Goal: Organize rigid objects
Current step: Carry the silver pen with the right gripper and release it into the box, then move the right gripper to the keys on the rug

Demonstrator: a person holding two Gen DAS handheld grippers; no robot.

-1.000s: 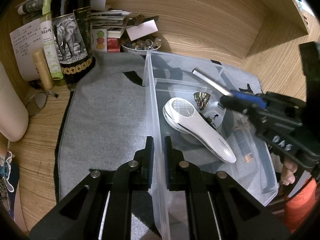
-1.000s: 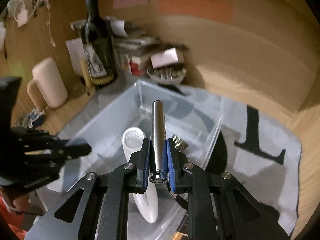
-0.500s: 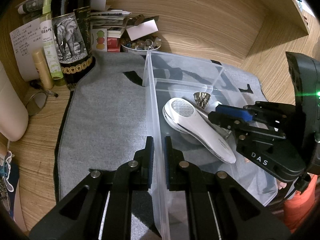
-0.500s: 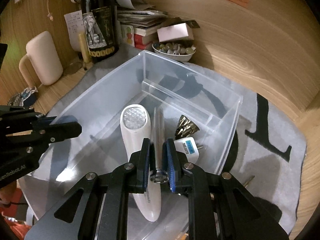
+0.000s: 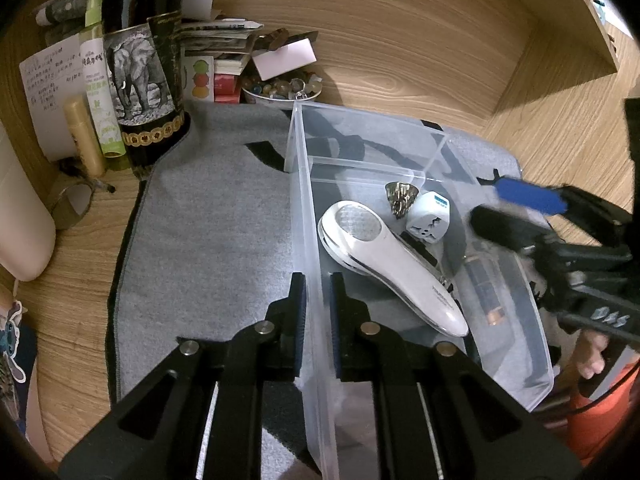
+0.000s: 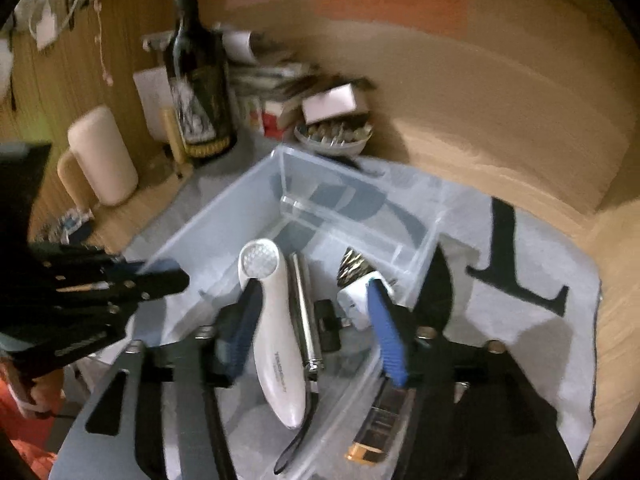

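A clear plastic bin stands on a grey mat. My left gripper is shut on the bin's left wall. In the bin lie a white handheld device, a white plug adapter, a small metal cone and a silver metal tube. My right gripper is open above the bin, with the tube lying loose beside the white device. The right gripper also shows at the right of the left wrist view.
A dark wine bottle, a cream tube, papers and boxes, and a bowl of stones stand at the back against the wooden wall. A cream cylinder stands to the left. The grey mat spreads left of the bin.
My right gripper lowered the silver tube into the bin, opened and let it go, then drew back. My left gripper has kept its hold on the bin wall.
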